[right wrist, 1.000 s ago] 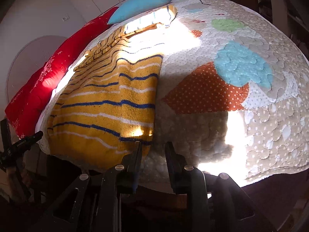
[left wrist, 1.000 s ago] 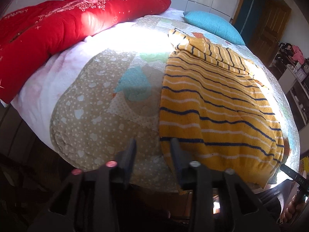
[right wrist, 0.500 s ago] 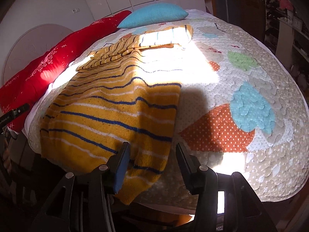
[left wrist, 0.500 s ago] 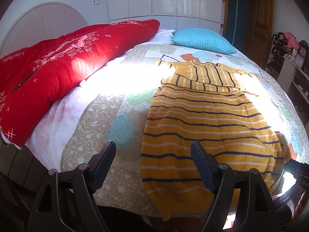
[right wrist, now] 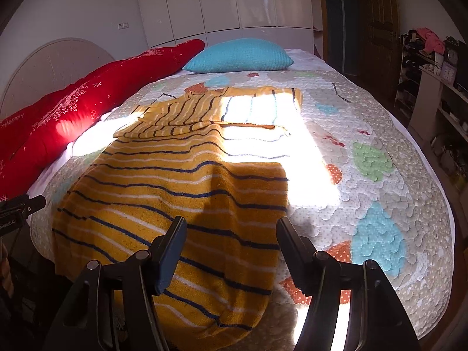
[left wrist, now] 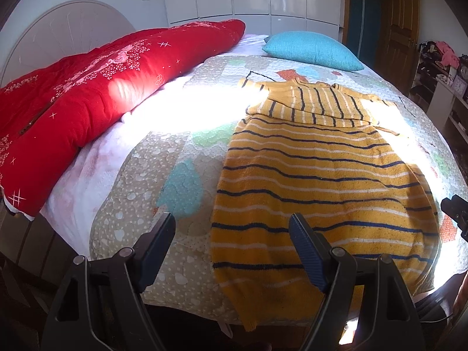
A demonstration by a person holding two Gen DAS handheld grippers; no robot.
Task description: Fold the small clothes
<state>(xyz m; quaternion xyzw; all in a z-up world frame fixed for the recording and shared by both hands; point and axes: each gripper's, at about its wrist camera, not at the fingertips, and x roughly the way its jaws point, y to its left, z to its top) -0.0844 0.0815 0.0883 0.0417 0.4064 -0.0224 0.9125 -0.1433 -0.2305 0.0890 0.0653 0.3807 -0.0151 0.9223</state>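
A yellow knitted sweater with navy and white stripes (left wrist: 318,175) lies flat on the quilted bed, sleeves folded in at its far end; it also shows in the right wrist view (right wrist: 181,193). Its hem hangs slightly over the near bed edge. My left gripper (left wrist: 232,234) is open and empty, above the hem's left corner. My right gripper (right wrist: 231,238) is open and empty, above the hem's right side. The right gripper's tip (left wrist: 456,213) shows at the right edge of the left wrist view, and the left gripper's tip (right wrist: 20,207) at the left edge of the right wrist view.
A patchwork quilt (left wrist: 163,181) covers the bed. A red duvet (left wrist: 87,99) lies along the left side and a blue pillow (left wrist: 313,49) at the far end. White wardrobes and a wooden door stand behind. Cluttered shelves (right wrist: 433,67) line the right wall.
Both grippers opened wide and let go of the sweater hem. Both pulled back and up from the bed edge, so more of the bed shows. The sweater now lies flat.
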